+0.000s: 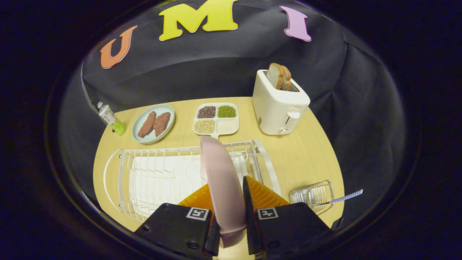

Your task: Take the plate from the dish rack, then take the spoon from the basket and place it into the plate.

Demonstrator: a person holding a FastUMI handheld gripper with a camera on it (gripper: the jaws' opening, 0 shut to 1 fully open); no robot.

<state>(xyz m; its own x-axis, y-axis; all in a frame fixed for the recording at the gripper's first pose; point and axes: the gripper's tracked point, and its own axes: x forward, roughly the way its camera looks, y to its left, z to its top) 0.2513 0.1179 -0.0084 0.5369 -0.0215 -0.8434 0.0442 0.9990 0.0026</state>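
Note:
A pink plate [222, 180] stands on edge between my two fingers, and my gripper [228, 202] is shut on its rim. It is held above the white wire dish rack [158, 177], which lies just beyond and left of the fingers. To the right of the fingers a small wire basket [313, 195] sits on the table. A spoon with a blue-checked handle [346, 197] sticks out of it to the right.
On the wooden table [306, 155] beyond the rack stand a white toaster [278, 106] with bread slices, a divided tray of beans [216, 120], a pale plate with two meat pieces [153, 123] and a small bottle [111, 118]. Bare table lies between rack and basket.

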